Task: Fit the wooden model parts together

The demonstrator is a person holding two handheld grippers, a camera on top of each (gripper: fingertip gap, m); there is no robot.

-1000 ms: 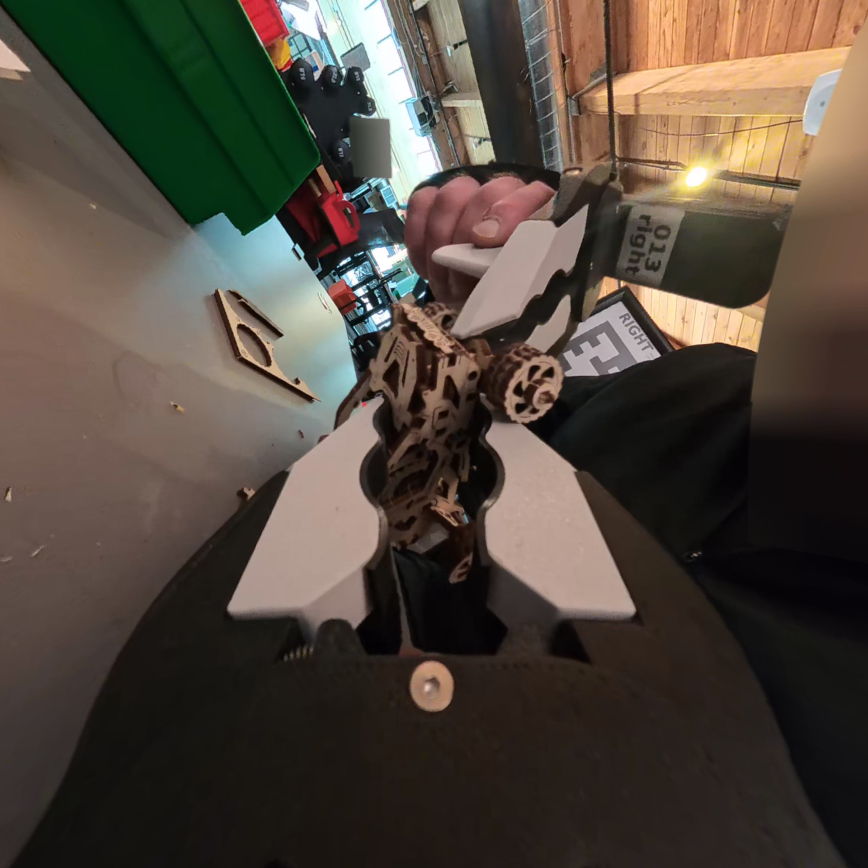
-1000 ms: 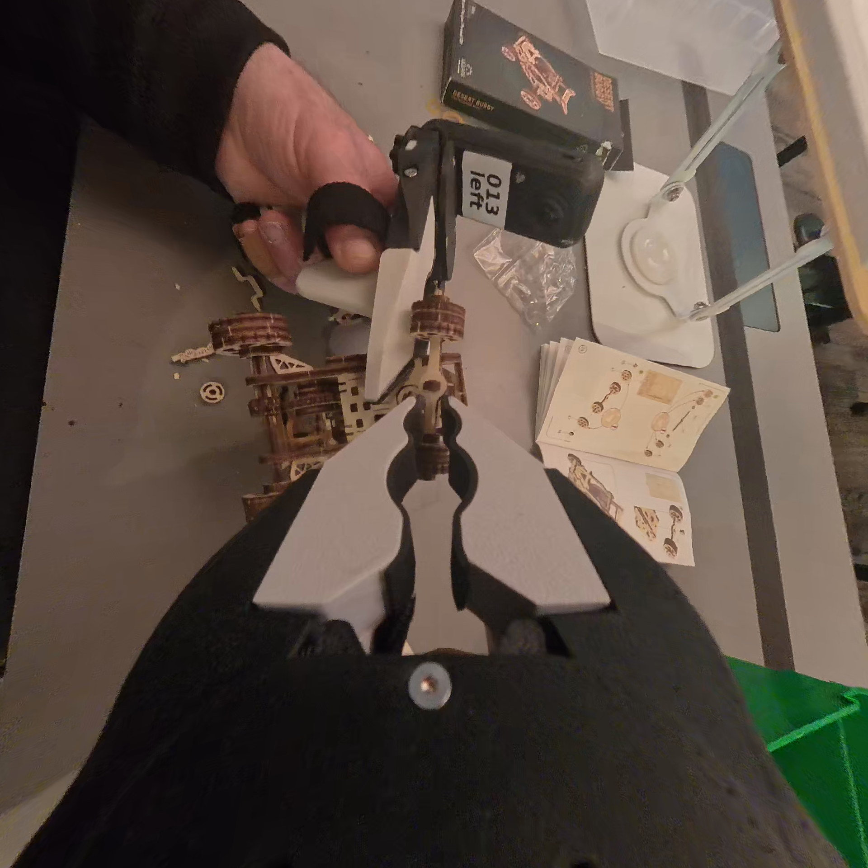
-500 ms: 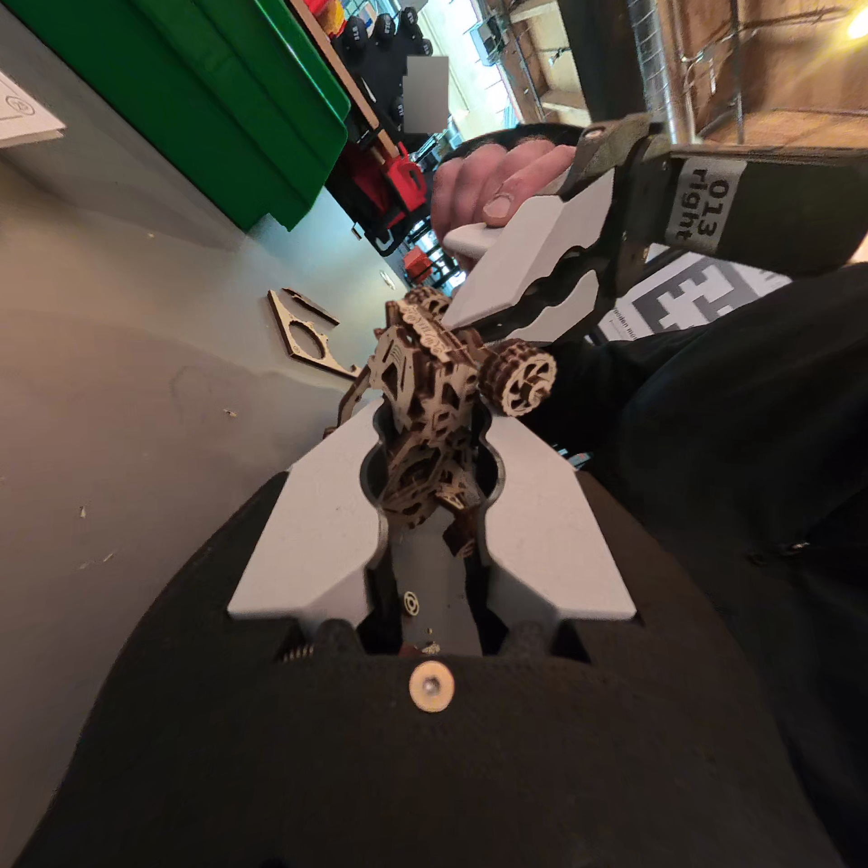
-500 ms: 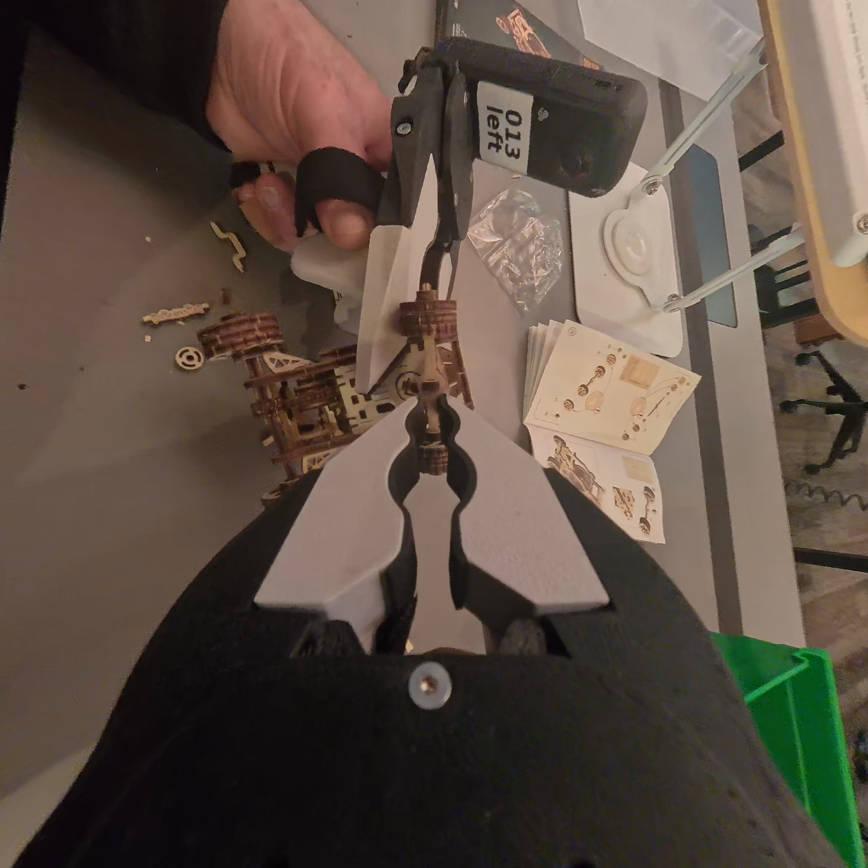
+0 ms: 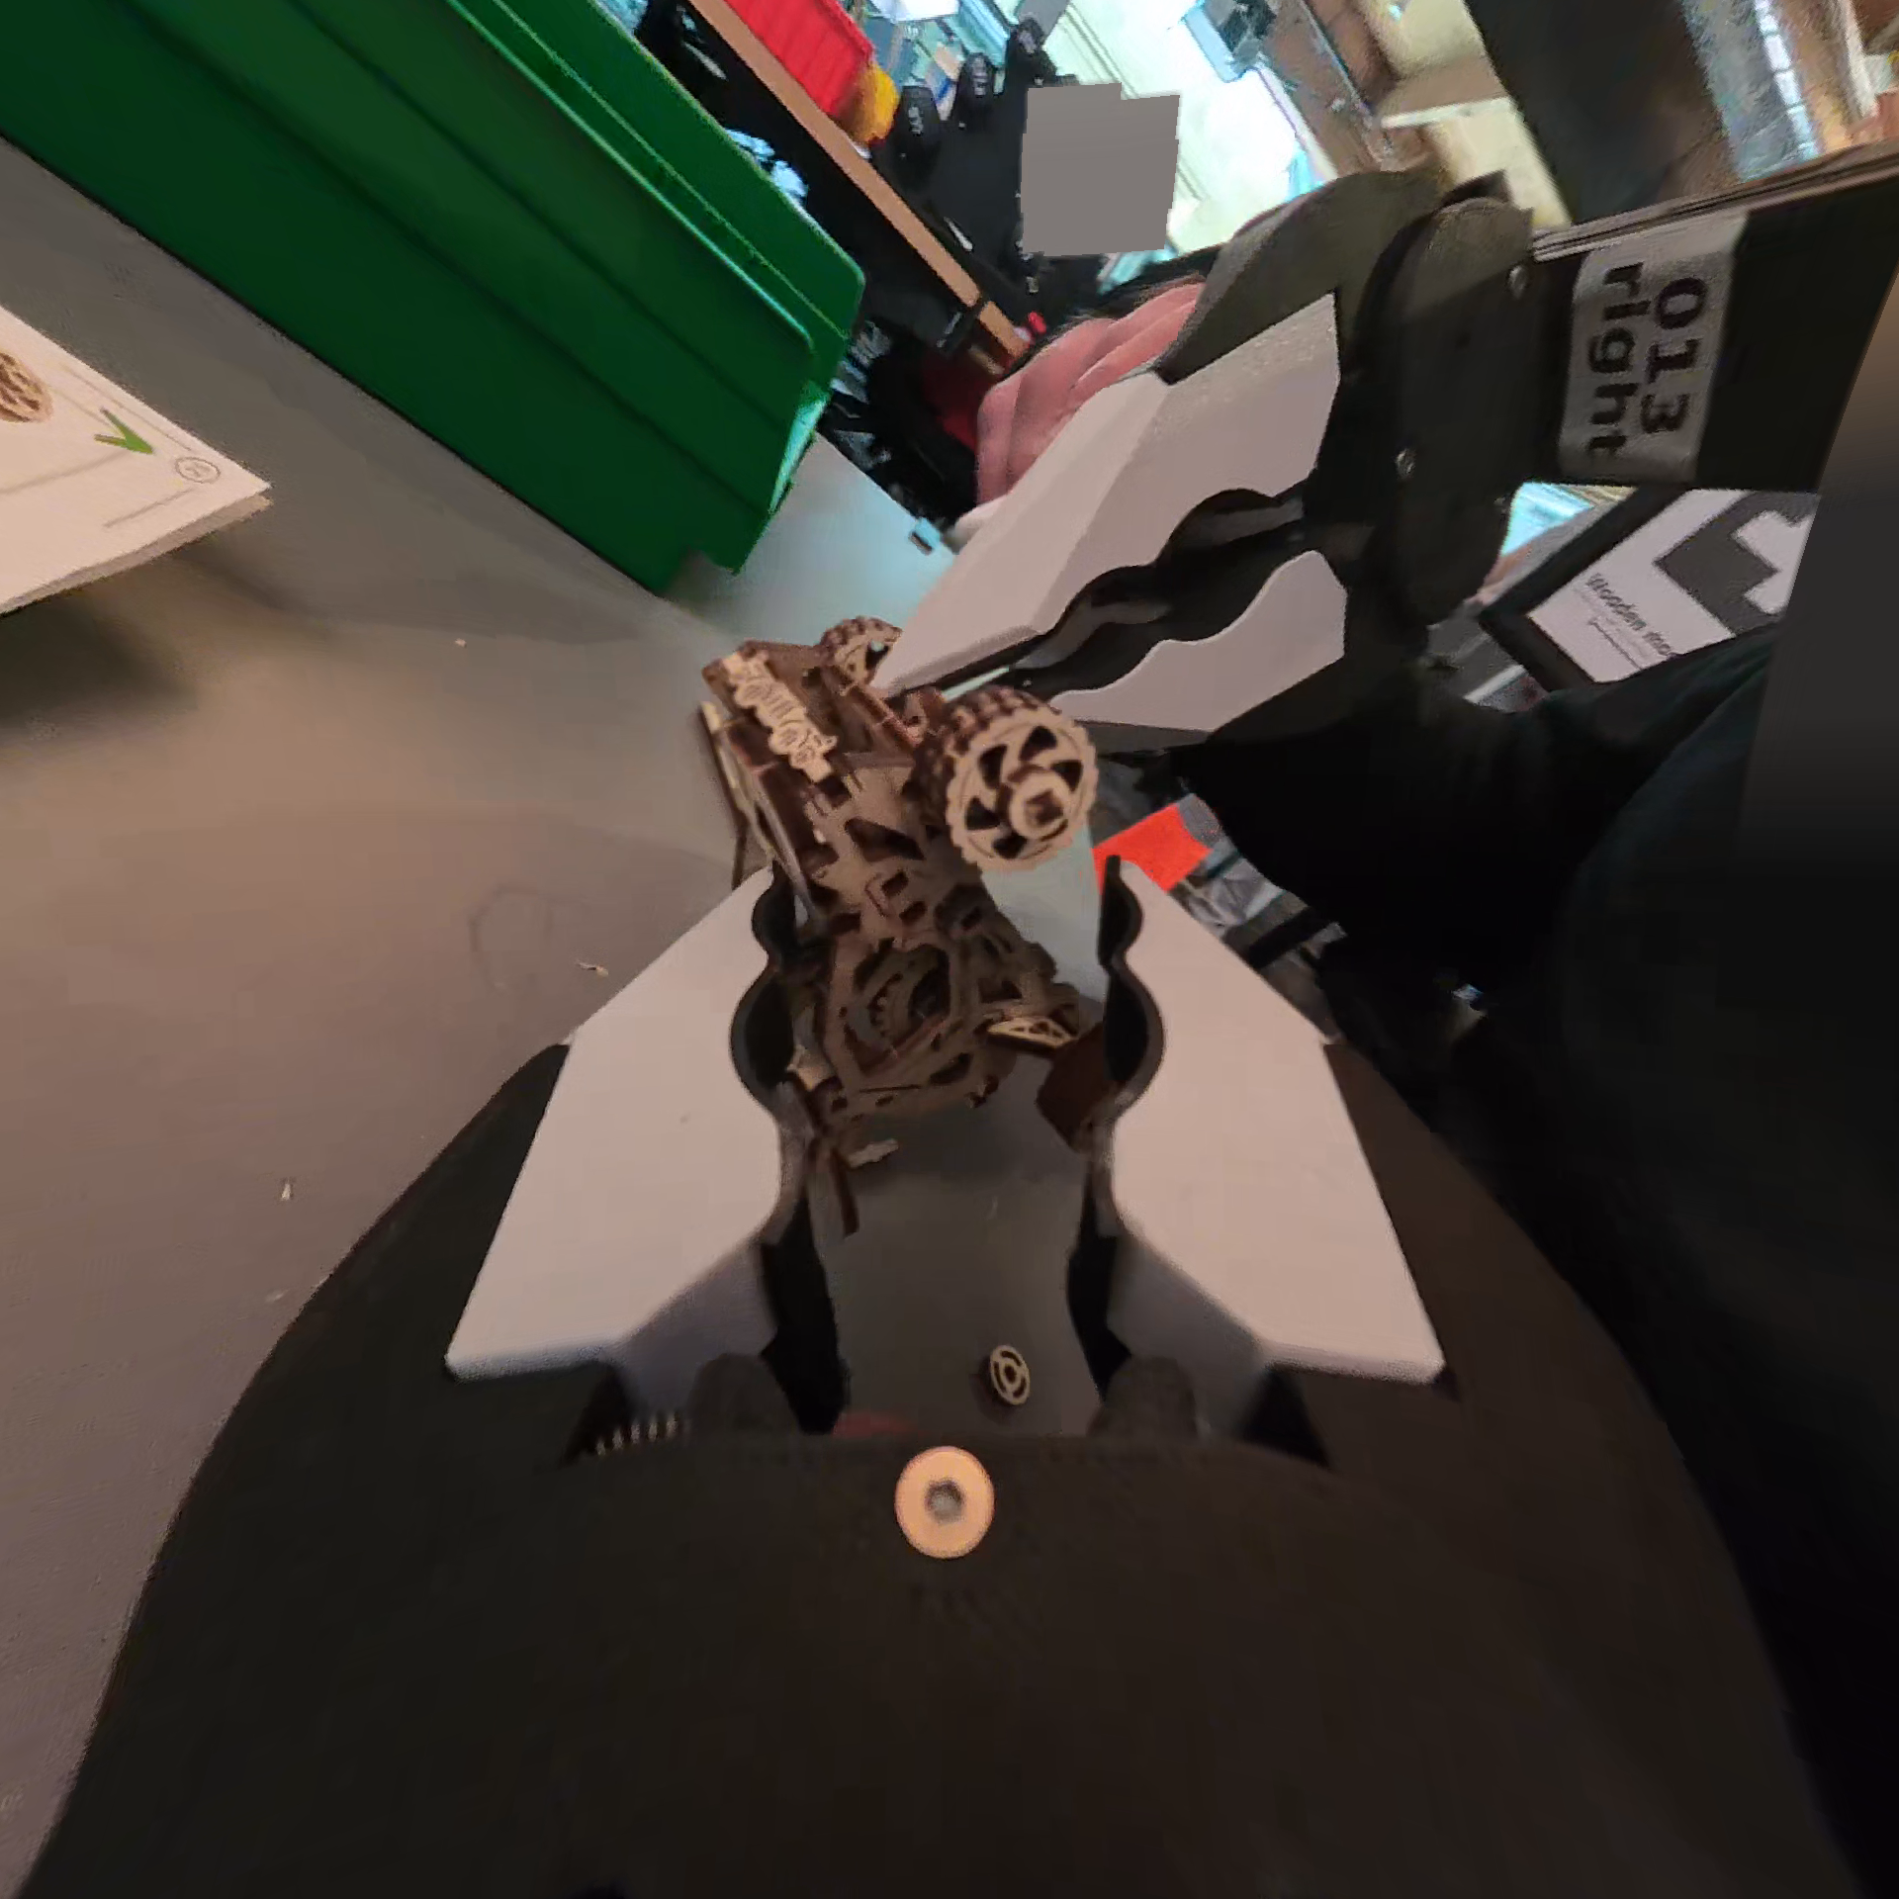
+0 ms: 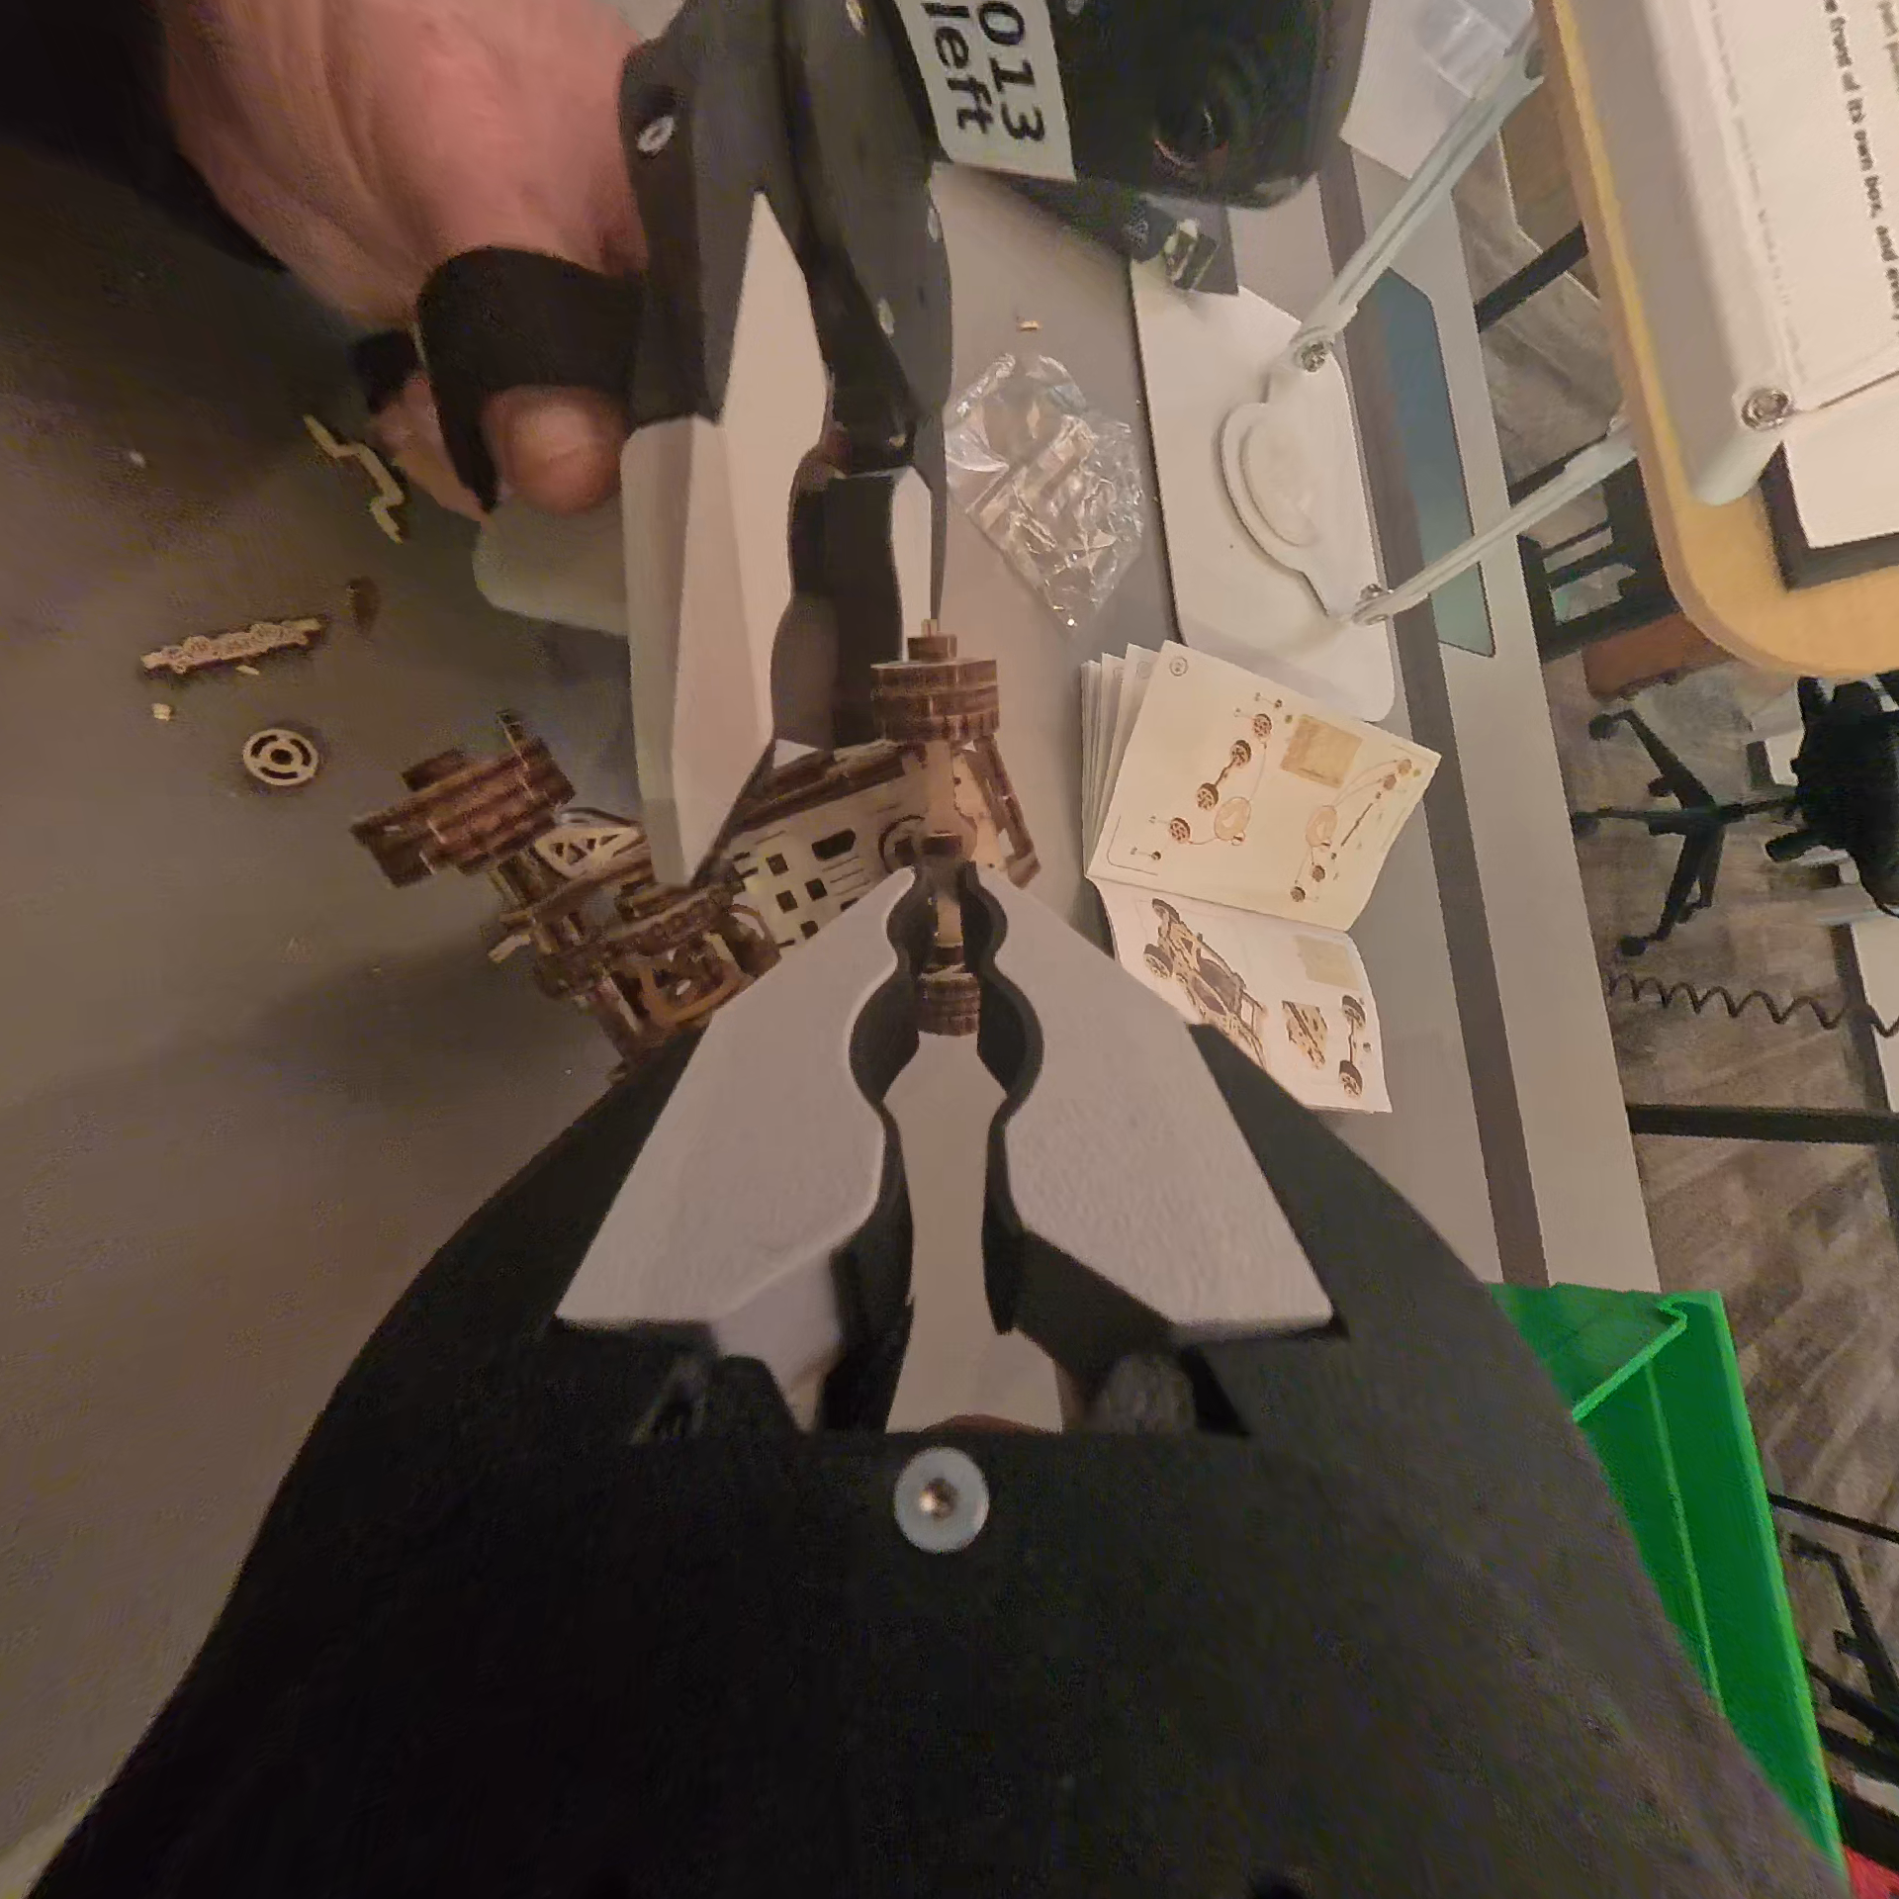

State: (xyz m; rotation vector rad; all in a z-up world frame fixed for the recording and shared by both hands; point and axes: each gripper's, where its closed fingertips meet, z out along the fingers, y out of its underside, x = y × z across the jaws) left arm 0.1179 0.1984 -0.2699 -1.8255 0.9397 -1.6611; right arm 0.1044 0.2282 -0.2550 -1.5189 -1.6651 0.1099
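The step in hand looks like seating a wheel-and-axle part into the wooden buggy model [image 5: 894, 904]. To do it well, I would keep the axle square to its socket, press along the axle rather than across it, and brace the chassis so the thin laser-cut frames do not flex or snap.

The right hand-held gripper [image 6: 940, 904] is nearly closed, its fingertips pinching the slim wooden axle piece [image 6: 943, 925], with a small wheel [image 6: 945, 1002] sitting in the hollow behind the tips and a second wheel [image 6: 933, 694] at the far end.

The left hand-held gripper [image 5: 935, 925] stands moderately open; the model's body sits between its fingers, against the left one, with a clear gap at the right one, so it steadies rather than clamps. The model rests low over the grey counter [image 5: 308, 822], near the person's side, with the instruction sheets [image 6: 1254, 822] and a clear plastic bag [image 6: 1048, 483] towards the counter's far edge. Loose wooden bits [image 6: 280, 755] lie beside the model.
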